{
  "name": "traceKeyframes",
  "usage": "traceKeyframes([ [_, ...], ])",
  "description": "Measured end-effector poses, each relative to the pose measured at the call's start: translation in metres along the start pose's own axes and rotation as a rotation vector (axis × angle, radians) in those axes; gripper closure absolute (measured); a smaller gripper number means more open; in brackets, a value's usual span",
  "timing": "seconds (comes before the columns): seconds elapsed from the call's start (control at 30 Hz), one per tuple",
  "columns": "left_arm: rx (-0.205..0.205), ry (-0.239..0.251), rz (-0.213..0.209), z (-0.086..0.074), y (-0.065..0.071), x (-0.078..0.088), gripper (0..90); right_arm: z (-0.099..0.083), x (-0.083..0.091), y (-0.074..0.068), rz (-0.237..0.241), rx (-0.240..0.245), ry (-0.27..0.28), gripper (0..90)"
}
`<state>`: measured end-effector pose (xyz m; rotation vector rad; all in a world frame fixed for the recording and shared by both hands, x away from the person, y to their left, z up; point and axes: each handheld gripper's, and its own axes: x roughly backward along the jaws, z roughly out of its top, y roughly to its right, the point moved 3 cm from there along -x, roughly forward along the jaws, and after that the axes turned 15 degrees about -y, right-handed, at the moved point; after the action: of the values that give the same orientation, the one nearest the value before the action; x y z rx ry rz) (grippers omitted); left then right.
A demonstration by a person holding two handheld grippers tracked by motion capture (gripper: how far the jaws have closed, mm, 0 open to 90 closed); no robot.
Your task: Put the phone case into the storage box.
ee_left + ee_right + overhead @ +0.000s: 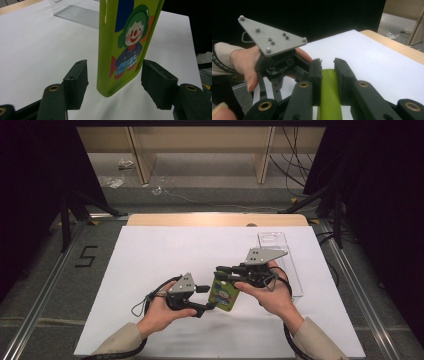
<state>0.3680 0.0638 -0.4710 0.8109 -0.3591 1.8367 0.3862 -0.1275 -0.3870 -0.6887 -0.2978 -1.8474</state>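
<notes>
From the high view, my right tongs (223, 273) sit just right of the frame's centre, pinching the top edge of a green phone case (224, 294) that hangs tilted above the white table (150, 255). My left tongs (206, 296) come in from the lower left of it, the jaws reaching toward the case's lower end. A clear plastic tray (280, 255) lies flat at the upper right of the table, well apart from the case.

In the left gripper view, the case (125, 45) stands upright in the middle of the frame, its clown print facing right, its bottom corner between my two jaws. My left tongs (114, 83) are spread to either side of it with a gap on both, so nothing is pressed yet. The clear tray (77, 15) lies at the upper left.

In the right gripper view, my right tongs (327, 65) are clamped on the thin green edge of the case (329, 95) at bottom centre, and my other hand (244, 65) shows at the left.

I judge the case light, thin-walled and somewhat bendy, with a smooth, glossy skin that could slip. Squeezing across the open shell would flex it; I would rather grip the bottom rim near a corner, where it is stiffest.
</notes>
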Motion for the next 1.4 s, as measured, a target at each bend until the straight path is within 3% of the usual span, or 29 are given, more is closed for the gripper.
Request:
traceKeyframes([
  [0.27,-0.025,0.002,-0.018,0.0029,-0.001,-0.0025,43.7,-0.0005,-0.004,-0.0022,0.023,0.002,-0.012,77.6],
  [0.43,-0.032,-0.01,-0.051,0.0018,-0.0025,-0.0068,47.0,-0.0003,-0.0059,-0.0039,0.048,0.002,-0.005,77.7],
  [0.63,-0.043,-0.011,-0.086,0.002,-0.0019,-0.0085,56.3,-0.0002,-0.0076,-0.0059,0.06,0.006,-0.007,77.7],
  [1.03,-0.025,-0.046,-0.035,0.0021,-0.0024,-0.0017,75.5,0.0003,-0.0095,-0.0079,0.078,0.004,0.006,77.7],
  [1.4,-0.01,-0.055,-0.036,0.0025,-0.002,-0.0004,77.2,0.0003,-0.0092,-0.0076,0.082,0.005,0.01,77.5],
])
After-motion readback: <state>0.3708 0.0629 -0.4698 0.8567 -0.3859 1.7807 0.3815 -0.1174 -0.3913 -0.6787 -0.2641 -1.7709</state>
